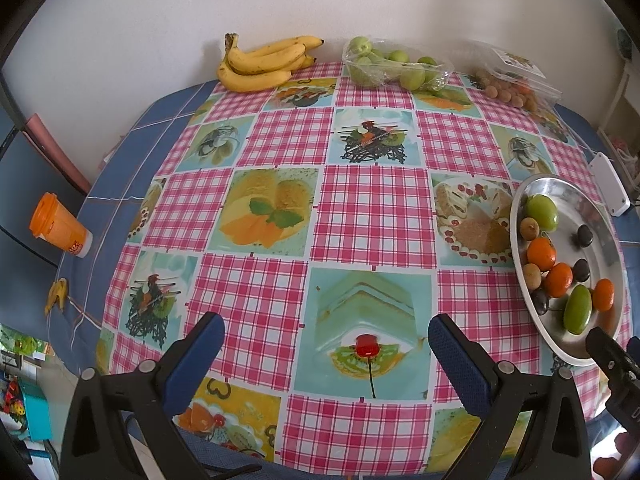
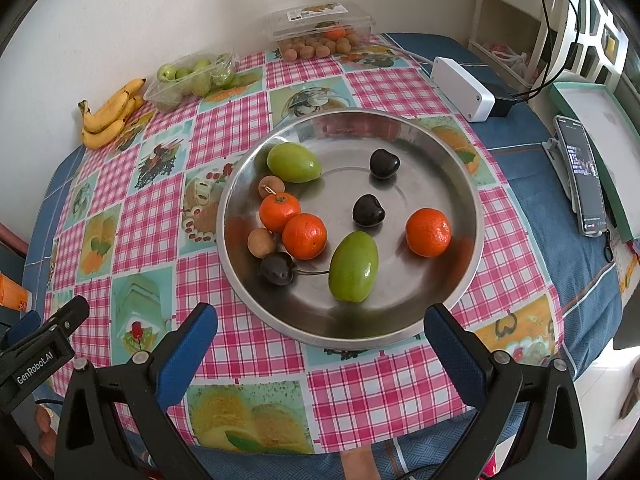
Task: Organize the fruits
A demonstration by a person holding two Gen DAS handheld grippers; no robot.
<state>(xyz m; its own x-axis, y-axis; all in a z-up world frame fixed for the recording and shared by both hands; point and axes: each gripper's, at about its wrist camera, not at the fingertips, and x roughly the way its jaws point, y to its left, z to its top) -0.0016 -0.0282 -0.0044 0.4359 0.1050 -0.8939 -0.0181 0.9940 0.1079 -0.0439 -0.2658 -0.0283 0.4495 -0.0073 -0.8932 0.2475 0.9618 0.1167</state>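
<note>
Both claws, left claw and right claw, are held open, empty. One fruit in the tray should be gripped lightly, centred between the pads.

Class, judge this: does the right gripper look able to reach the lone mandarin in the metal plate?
Probably yes. The right gripper is open at the metal plate edge, and the lone mandarin sits apart from other fruit, uncovered.
</note>
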